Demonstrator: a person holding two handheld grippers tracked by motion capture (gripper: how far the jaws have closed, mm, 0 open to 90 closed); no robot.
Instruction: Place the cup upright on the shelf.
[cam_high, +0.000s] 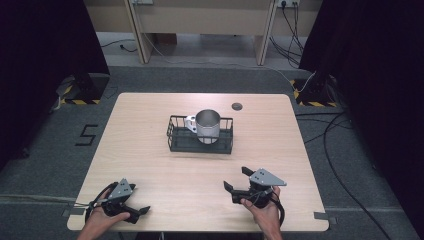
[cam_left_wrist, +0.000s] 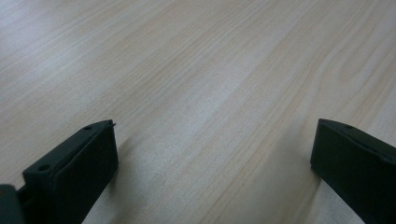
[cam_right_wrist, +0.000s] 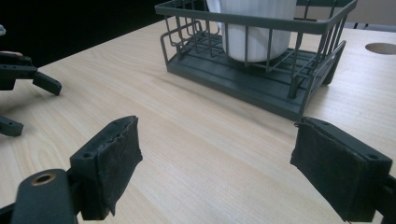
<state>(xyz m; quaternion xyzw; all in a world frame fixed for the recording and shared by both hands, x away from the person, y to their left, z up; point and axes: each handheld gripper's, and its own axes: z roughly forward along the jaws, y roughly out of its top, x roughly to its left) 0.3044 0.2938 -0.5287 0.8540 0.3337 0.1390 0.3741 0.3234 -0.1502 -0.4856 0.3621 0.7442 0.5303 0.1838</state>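
One pale wood-grain bench (cam_high: 150, 155) is sitting in front of the person, and on it one dark grey wire basket with a solid tray base (cam_high: 176, 142) is standing, well ahead of both hand-held grippers and roughly between their lines of reach. Inside that basket one shiny metal mug with a pale handle (cam_high: 208, 126) is standing upright, its handle pointing toward the left hand-held gripper's side. One small round dark grommet hole (cam_high: 237, 106) is showing in the bench beyond the basket, farther from the grippers than anything else.

Two hand-held grippers are being held, one in each hand. The left hand-held gripper (cam_high: 142, 212) is lying low near the bench's near edge, its two black jaws standing wide apart with nothing between them but bare wood. The left hand (cam_high: 105, 220) is wrapping its body from behind.

The right hand-held gripper (cam_high: 236, 179) is sitting well apart from the left one, the right hand (cam_high: 262, 207) holding it; its two jaws are likewise spread wide and gripping nothing. In the right gripper view the basket is standing ahead, slightly to the right.
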